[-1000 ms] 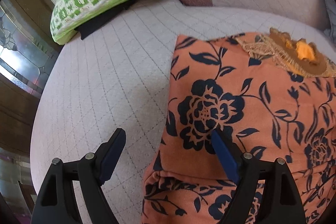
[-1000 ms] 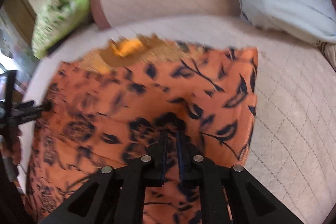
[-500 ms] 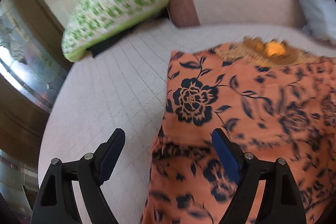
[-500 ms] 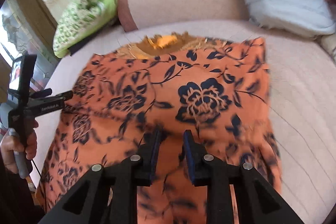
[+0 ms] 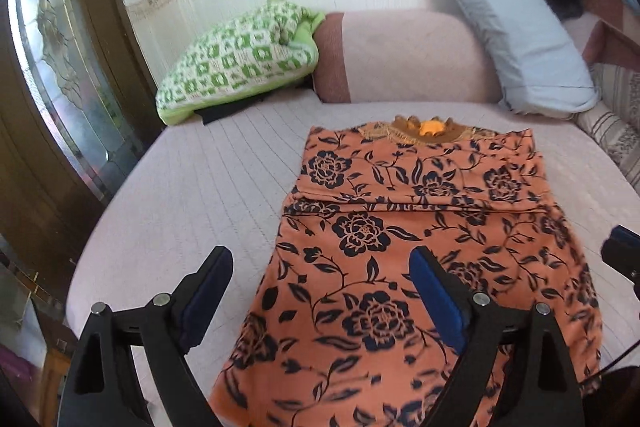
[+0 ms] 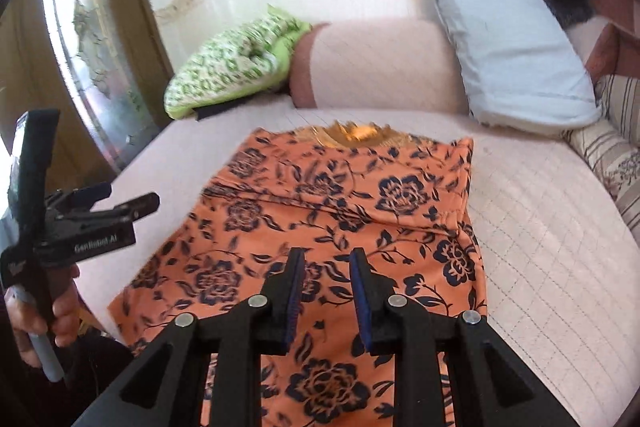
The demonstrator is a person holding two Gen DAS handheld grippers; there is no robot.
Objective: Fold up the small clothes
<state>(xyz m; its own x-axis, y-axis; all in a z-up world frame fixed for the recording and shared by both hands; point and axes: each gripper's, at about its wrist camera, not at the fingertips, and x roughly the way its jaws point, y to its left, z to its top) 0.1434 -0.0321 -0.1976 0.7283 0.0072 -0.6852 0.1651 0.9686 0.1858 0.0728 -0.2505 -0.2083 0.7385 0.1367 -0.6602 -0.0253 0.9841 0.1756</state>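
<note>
Through my left wrist camera I am looking down at the orange garment with a dark navy flower print (image 5: 424, 227), which is lying flat near the middle of the pale pink quilted bed (image 5: 192, 195), its fringed gold neckline toward the far edge and its hem running off toward the near edge. A crosswise crease is showing about a third of the way down from the neckline — as I read it, one fold is already laid. My left gripper (image 5: 320, 283) is hanging above the cloth's left edge with its jaws spread wide and nothing between them; they have just been opening a little further. A green-and-white patterned cushion (image 5: 240, 59) is sitting at the far left corner, and a pale blue pillow (image 5: 516, 35) is leaning at the far right.

Through my right wrist camera I am seeing the same garment (image 6: 344, 211) from the other side. My right gripper (image 6: 324, 267) is hovering over its lower middle with the jaws parted only a narrow way and no fabric caught in them — they have just been letting go. My left hand (image 6: 44, 315) is showing at the left, holding its tool off the cloth.

I judge the folding partly done; the long body is still needing to be doubled again into a compact stack.
</note>
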